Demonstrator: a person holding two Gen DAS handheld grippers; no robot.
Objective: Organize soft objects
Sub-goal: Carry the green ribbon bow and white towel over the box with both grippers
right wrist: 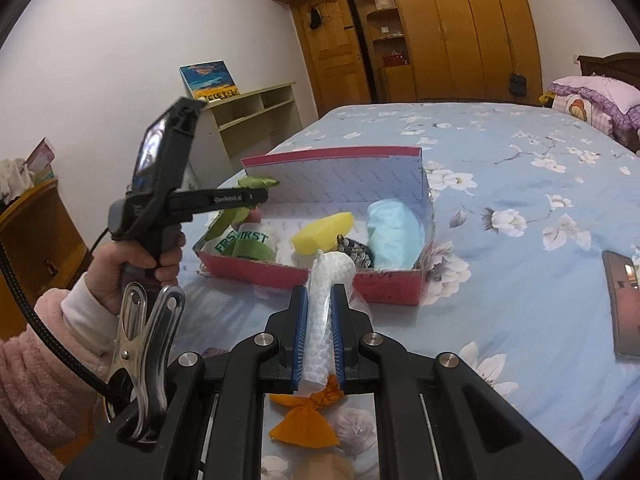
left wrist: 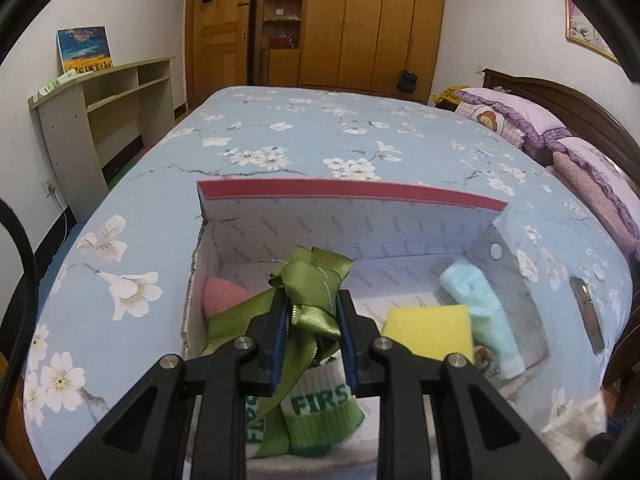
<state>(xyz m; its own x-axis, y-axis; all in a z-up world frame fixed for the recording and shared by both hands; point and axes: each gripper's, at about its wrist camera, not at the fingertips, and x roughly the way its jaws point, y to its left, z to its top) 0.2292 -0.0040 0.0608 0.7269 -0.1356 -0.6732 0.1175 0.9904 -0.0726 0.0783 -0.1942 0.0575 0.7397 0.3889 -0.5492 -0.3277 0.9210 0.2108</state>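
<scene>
From my left wrist view the green ribbon [left wrist: 308,280] and the fingers [left wrist: 280,320] cover most of the pink sponge [left wrist: 220,294] and part of the white-and-green sock [left wrist: 320,404]. The patterned item [right wrist: 356,255] in the box [right wrist: 320,276] is too hidden to name. On the right wrist view, the phone [right wrist: 624,304] runs off the edge and the orange cloth [right wrist: 304,420] sits partly behind the fingers [right wrist: 300,336].

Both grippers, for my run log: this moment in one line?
left gripper: shut on green ribbon, over box | right gripper: shut on white mesh, outside box
</scene>
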